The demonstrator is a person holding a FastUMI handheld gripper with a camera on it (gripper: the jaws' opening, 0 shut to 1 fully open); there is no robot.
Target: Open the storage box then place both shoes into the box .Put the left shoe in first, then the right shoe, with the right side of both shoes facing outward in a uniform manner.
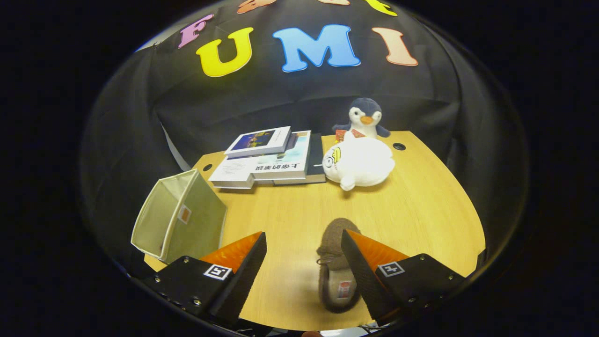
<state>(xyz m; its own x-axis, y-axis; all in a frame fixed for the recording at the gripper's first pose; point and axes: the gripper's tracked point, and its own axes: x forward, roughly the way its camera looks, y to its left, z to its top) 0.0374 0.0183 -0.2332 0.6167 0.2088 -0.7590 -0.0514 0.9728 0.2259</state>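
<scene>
Your wooden counter (290, 210) carries everything here. To the left of your fingers lies the pale fabric storage box (180, 217), tipped on its side, its mouth facing away to the left. At the back sit stacked books (269, 159), then a white plush seal (358, 163) and a small penguin toy (366, 117). A brown shoe (334, 267) lies between your spread, empty fingers (304, 262), close against the right one. Closing off-centre could nudge the shoe or pinch only its edge.
</scene>
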